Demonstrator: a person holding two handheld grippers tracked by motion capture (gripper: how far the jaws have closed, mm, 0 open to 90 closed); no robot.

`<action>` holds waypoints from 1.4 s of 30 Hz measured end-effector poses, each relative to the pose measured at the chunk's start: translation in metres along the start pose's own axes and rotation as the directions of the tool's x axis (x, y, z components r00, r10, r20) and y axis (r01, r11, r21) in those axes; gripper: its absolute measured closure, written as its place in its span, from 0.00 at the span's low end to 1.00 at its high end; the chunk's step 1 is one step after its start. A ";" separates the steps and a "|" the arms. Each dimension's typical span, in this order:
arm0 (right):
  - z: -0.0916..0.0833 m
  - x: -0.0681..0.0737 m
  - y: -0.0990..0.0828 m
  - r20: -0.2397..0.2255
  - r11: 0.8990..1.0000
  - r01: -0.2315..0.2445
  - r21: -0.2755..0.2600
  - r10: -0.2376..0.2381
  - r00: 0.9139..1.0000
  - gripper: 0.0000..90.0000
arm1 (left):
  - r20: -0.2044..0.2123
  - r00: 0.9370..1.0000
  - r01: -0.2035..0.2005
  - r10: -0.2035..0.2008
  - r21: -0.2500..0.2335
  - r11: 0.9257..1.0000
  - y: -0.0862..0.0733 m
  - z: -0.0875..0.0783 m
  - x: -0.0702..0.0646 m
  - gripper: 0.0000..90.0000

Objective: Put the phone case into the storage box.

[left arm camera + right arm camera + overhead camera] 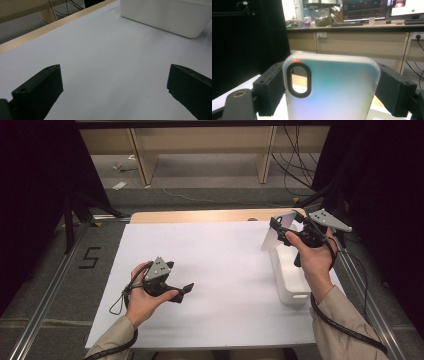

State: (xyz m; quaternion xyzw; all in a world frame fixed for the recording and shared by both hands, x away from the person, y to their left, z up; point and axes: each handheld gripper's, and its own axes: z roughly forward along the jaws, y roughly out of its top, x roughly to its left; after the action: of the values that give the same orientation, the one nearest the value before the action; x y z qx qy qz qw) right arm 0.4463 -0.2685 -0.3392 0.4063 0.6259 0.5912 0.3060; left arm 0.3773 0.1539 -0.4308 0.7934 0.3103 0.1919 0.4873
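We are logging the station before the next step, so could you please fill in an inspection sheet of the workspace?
Surface: white sheet over a wooden table, bare in the middle.
Job's things: translucent phone case held up above the white bin.
Clutter: nothing seen.
Grippers: right gripper shut on the phone case; left gripper open, low over the sheet.
Cables: one trails from each gripper; more lie on the floor.
Surroundings: wooden frame, dark curtains.

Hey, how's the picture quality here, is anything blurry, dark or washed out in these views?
High view: dark corners, white table cover evenly lit. Left gripper view: near black jaws soft, bin slightly washed out. Right gripper view: phone case close, faintly blurred, with a rainbow sheen.
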 end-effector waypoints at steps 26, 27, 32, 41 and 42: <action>-0.003 -0.018 -0.002 0.061 1.000 -0.008 0.008 0.008 0.998 0.20 | -0.001 1.000 0.004 -0.004 0.002 1.000 -0.001 0.000 0.001 0.00; -0.003 -0.018 -0.002 0.062 1.000 -0.010 0.007 0.010 0.998 0.20 | 0.000 1.000 0.004 -0.004 0.003 1.000 -0.001 0.000 0.000 0.00; -0.005 -0.022 -0.001 0.071 1.000 -0.016 0.004 0.015 0.997 0.20 | 0.001 1.000 0.005 -0.005 0.001 1.000 -0.001 0.000 0.001 0.00; -0.006 -0.027 -0.002 0.086 1.000 -0.022 0.004 0.021 0.996 0.20 | 0.000 1.000 0.003 -0.003 0.001 1.000 -0.001 0.000 0.001 0.00; -0.006 -0.027 -0.002 0.087 1.000 -0.021 0.005 0.021 0.996 0.20 | 0.000 1.000 0.005 -0.005 0.001 1.000 -0.001 0.000 0.001 0.00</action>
State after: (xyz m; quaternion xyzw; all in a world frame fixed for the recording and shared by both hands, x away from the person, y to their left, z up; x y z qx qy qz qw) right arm 0.4542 -0.2947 -0.3431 0.4389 0.6094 0.5745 0.3255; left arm 0.3778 0.1547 -0.4319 0.7929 0.3124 0.1904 0.4873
